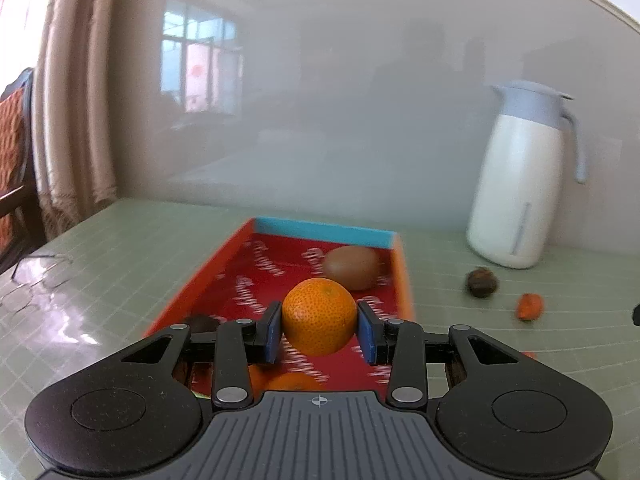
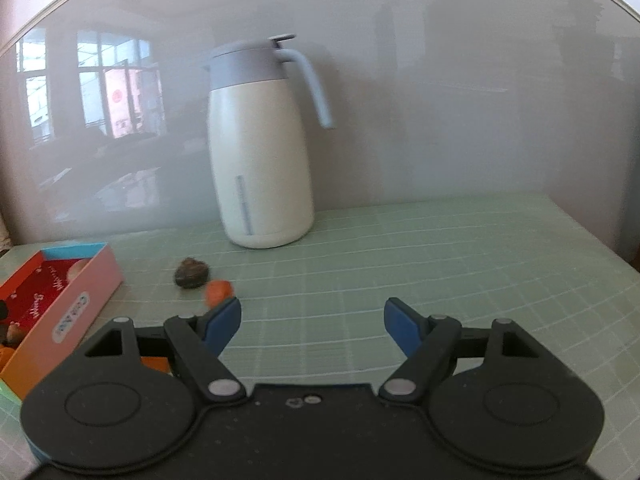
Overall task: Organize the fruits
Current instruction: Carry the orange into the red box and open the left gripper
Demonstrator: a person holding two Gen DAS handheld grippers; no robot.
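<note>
My left gripper (image 1: 319,328) is shut on an orange (image 1: 319,316) and holds it over the red box (image 1: 208,276). A kiwi (image 1: 352,266) lies at the box's far end, and another orange (image 1: 290,382) shows below my jaws. A dark brown fruit (image 1: 482,282) and a small orange-red fruit (image 1: 530,306) lie on the table right of the box. My right gripper (image 2: 313,324) is open and empty above the table. The dark fruit (image 2: 191,273) and the small orange-red fruit (image 2: 218,291) lie just ahead of its left fingertip (image 2: 224,320). The box (image 2: 64,312) is at the left.
A white jug with a grey-blue lid (image 1: 520,176) stands at the back against the glossy wall; it also shows in the right wrist view (image 2: 264,148). The table has a green grid mat (image 2: 440,272). A curtain (image 1: 72,100) and a chair (image 1: 14,152) are at the far left.
</note>
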